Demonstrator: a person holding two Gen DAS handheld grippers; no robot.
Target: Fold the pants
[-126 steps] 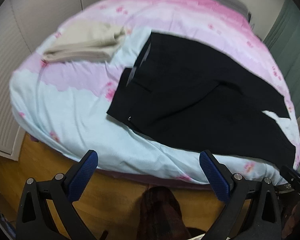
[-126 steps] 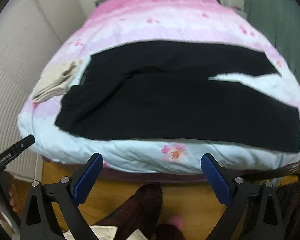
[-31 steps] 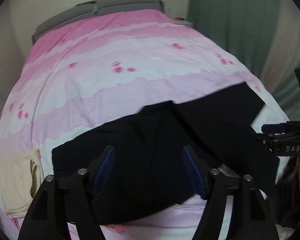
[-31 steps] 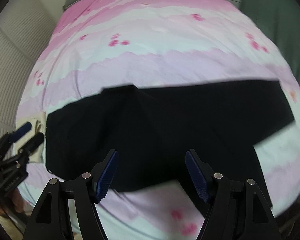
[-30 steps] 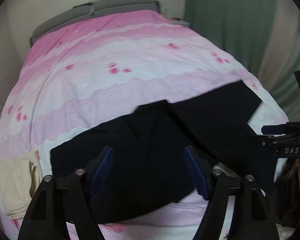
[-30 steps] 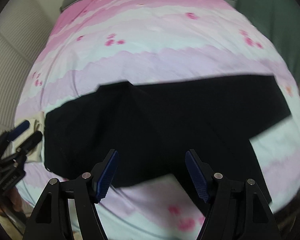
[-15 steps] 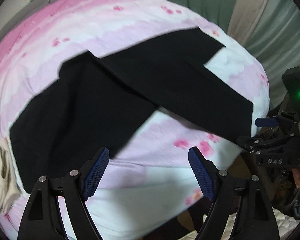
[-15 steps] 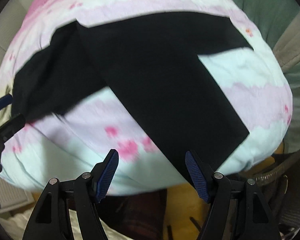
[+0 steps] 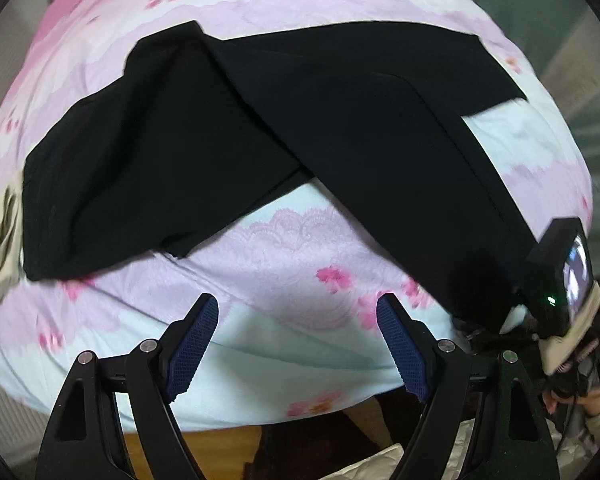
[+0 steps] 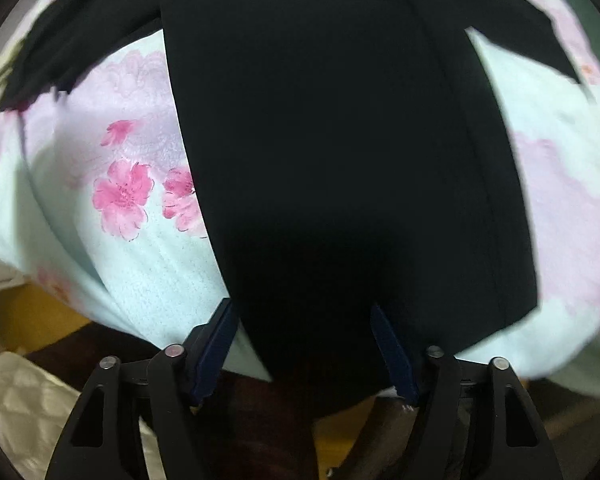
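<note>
Folding barely begun, by the look of it. Item: black pants (image 9: 284, 120), spread flat and unfolded on the bed cover (image 9: 300, 248), pink and pale blue with flower print. Waist end lies toward the left of the cover, the two legs splay apart in a V, and the nearer leg runs to the cover's near right edge, its hem at or just past that edge.

Left gripper (image 9: 296, 344): fingers spread wide, nothing between them, hanging over bare cover just short of the pants' crotch.

Right gripper (image 10: 304, 348): jaws closing, with the hem end of the nearer leg lying between the blue pads (image 10: 216, 344). Pads do not yet appear to press the cloth.

Remaining, as judged: grip the hem, lay one leg on the other, then fold lengthwise into a stack.

Hard to make out: the hem edge itself, lost in dark cloth and shadow between the right gripper's fingers. A beige garment (image 9: 4, 240) beside the waist is cut by the frame. In the left wrist view the right gripper's body (image 9: 560, 280) covers the leg's end. Cover edges are motion-blurred.
</note>
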